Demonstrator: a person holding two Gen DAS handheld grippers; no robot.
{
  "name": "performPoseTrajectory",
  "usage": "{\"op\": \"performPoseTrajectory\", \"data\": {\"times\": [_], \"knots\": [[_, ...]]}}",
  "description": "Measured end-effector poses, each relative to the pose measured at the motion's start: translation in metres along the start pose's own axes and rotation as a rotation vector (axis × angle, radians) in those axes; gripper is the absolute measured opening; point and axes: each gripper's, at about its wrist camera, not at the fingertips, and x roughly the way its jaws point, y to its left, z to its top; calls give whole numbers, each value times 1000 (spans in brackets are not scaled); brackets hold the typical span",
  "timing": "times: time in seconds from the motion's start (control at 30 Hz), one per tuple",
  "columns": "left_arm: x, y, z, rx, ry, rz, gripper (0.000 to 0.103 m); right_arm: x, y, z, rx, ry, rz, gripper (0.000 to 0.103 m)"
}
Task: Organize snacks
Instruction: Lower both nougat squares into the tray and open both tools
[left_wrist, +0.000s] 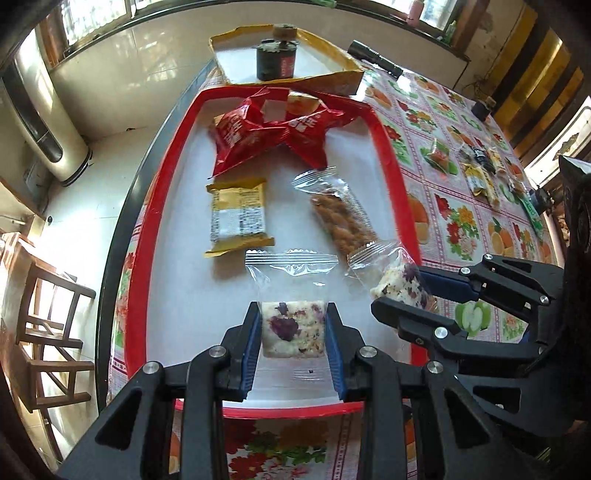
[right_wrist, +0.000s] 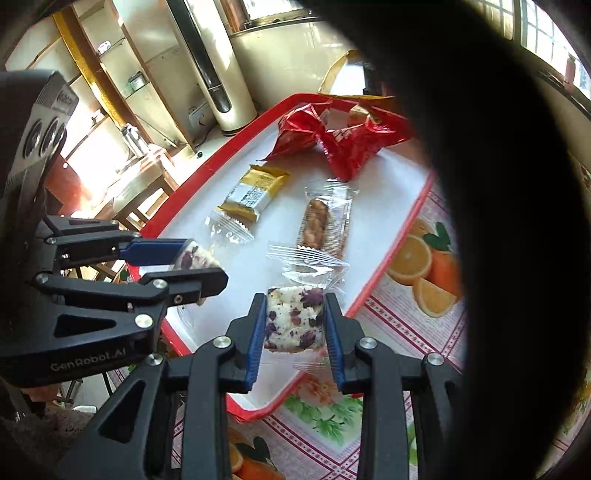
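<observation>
My left gripper (left_wrist: 292, 314) is shut on a white nougat square with purple flecks (left_wrist: 293, 328) in a clear wrapper, held over the near end of the red-rimmed white tray (left_wrist: 147, 229). My right gripper (right_wrist: 294, 306) is shut on a second wrapped nougat square (right_wrist: 294, 323) above the tray's near right rim. Each gripper shows in the other's view: the right one (left_wrist: 406, 291) with its nougat (left_wrist: 400, 286), the left one (right_wrist: 201, 260) with its nougat (right_wrist: 195, 257). On the tray lie a yellow packet (left_wrist: 238, 218), a clear-wrapped nut bar (left_wrist: 341, 218) and red bags (left_wrist: 273, 131).
A cardboard box lid (left_wrist: 332, 79) with a dark jar (left_wrist: 276, 61) sits beyond the tray. Several small snack packets (left_wrist: 480, 166) lie on the fruit-print tablecloth (left_wrist: 461, 221) at right. A wooden chair (left_wrist: 48, 325) stands left of the table. A dark shape (right_wrist: 498, 184) blocks the right wrist view's right side.
</observation>
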Motion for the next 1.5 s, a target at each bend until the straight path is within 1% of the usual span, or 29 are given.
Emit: {"op": "performPoseTrajectory", "data": {"times": [0.1,0.23,0.47,0.57,0.67,0.77,0.87,1.2,1.5], "knots": [[12,10,2,-12,23,14,32,16,7,3,-12,29,4,32],[25,19,6,-24,49,25,32,31,12,8,-27,45,-6,32],[29,26,23,-33,30,38,32,40,7,26,-30,22,-54,32],[31,30,32,-44,18,57,32,42,6,35,-34,9,-69,32],[34,36,39,-70,11,60,32,45,4,44,-29,-6,-76,32],[35,38,41,-81,9,68,33,47,2,49,-26,-12,-81,32],[33,35,36,-70,7,84,33,48,4,52,-33,-4,-77,33],[25,20,23,-59,-7,127,34,28,-2,39,-17,0,-42,33],[9,-6,10,-60,-49,168,35,-4,-1,11,-31,-9,-5,33]]}}
